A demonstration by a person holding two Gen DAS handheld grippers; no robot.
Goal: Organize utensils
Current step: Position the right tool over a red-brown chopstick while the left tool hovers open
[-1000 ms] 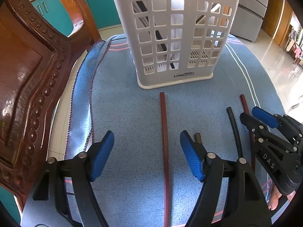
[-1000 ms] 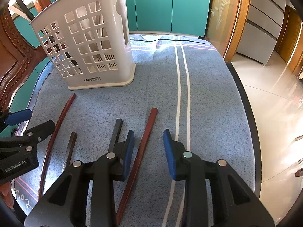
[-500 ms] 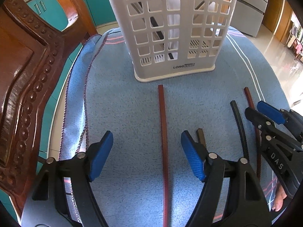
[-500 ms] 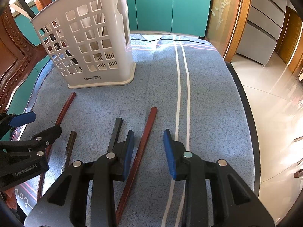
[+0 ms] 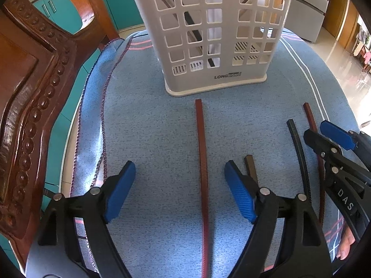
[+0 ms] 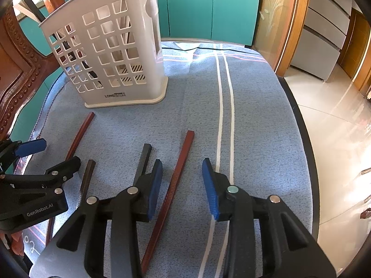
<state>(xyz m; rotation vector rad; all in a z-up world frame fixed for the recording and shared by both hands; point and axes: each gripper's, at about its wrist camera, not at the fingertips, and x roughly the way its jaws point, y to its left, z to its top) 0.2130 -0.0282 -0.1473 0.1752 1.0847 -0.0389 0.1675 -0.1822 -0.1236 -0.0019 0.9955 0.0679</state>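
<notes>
A white perforated utensil basket [image 5: 215,34] stands on the blue cloth, also in the right wrist view [image 6: 111,55], with some sticks inside. Several chopsticks lie in front of it. My left gripper [image 5: 179,192] is open, straddling a red-brown chopstick [image 5: 203,162]. My right gripper [image 6: 182,185] is open, straddling another red-brown chopstick [image 6: 174,185]. A black chopstick [image 6: 142,162] and a short dark brown one [image 6: 87,178] lie between the grippers. The right gripper also shows in the left wrist view [image 5: 336,143].
A carved wooden chair back [image 5: 25,106] stands close at the left of the table. The blue cloth [image 6: 255,115] covers the round table, whose edge drops off at the right [image 6: 303,125]. Teal cabinets [image 6: 208,7] are behind.
My left gripper has moved forward toward the basket along the red-brown chopstick. The right gripper has barely moved. Both stay open.
</notes>
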